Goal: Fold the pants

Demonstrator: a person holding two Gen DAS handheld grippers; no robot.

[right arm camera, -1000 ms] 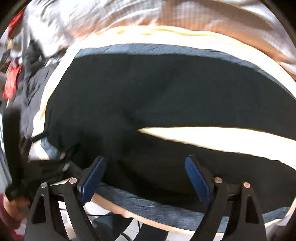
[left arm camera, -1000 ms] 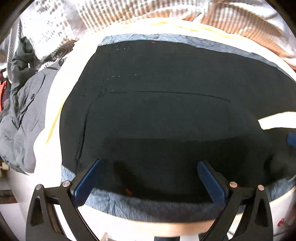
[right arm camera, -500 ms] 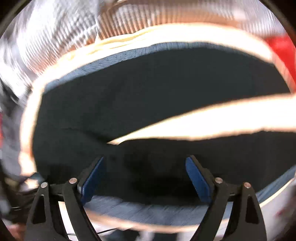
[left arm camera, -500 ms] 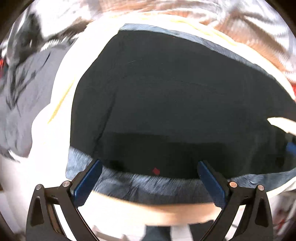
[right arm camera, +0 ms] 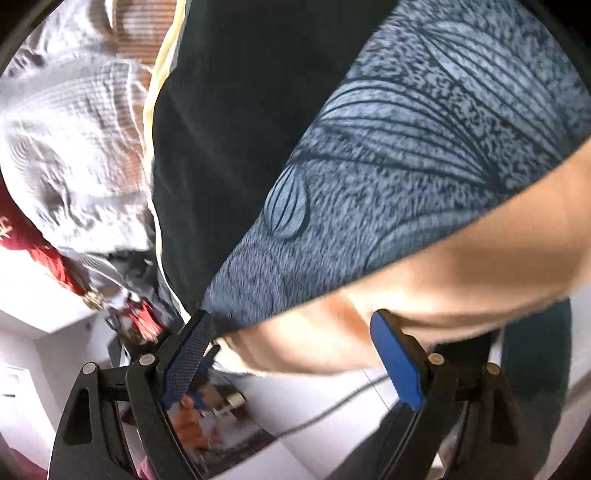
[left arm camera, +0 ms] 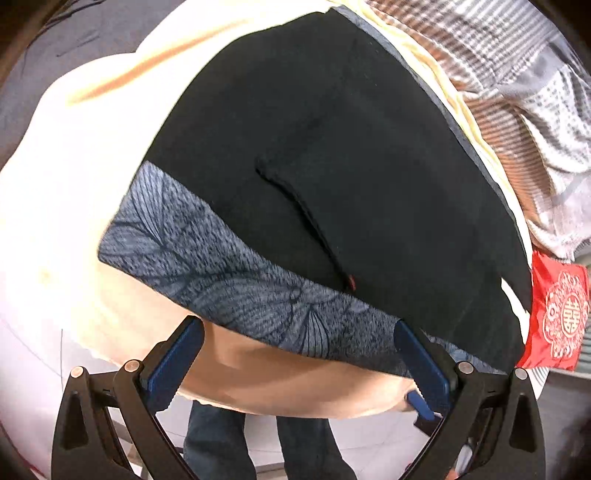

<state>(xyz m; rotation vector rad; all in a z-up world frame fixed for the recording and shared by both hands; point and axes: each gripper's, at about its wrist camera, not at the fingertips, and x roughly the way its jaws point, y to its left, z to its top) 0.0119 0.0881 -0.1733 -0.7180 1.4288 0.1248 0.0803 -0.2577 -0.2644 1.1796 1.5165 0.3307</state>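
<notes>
Bedding [left arm camera: 513, 85], striped and rumpled, lies beyond the far edge of the mat [left arm camera: 207, 254], the blue-grey leaf-printed cloth under the pants [left arm camera: 332, 147]. A red pouch [left arm camera: 557, 317] with a white emblem sits off the mat's right end, and grey clothing [left arm camera: 74, 33] lies past its left end. The cream table [left arm camera: 55, 206] carries the mat, whose near edge follows the table rim.

In the right wrist view everything is tilted and partly smeared; the clutter left of the mat there cannot be made out. The pants' far end runs out of that view. Below the table rim, dark-trousered legs [left arm camera: 258, 443] are cut off by the frame.

The pants are black, spread flat on the mat and covering most of it, with a raised seam and a small red tag near the mat's near strip.

The left gripper [left arm camera: 299, 369] has its jaws wide apart over the mat's near edge, nothing between them. The right gripper [right arm camera: 291, 362] also stands wide open at the table rim, holding nothing.
</notes>
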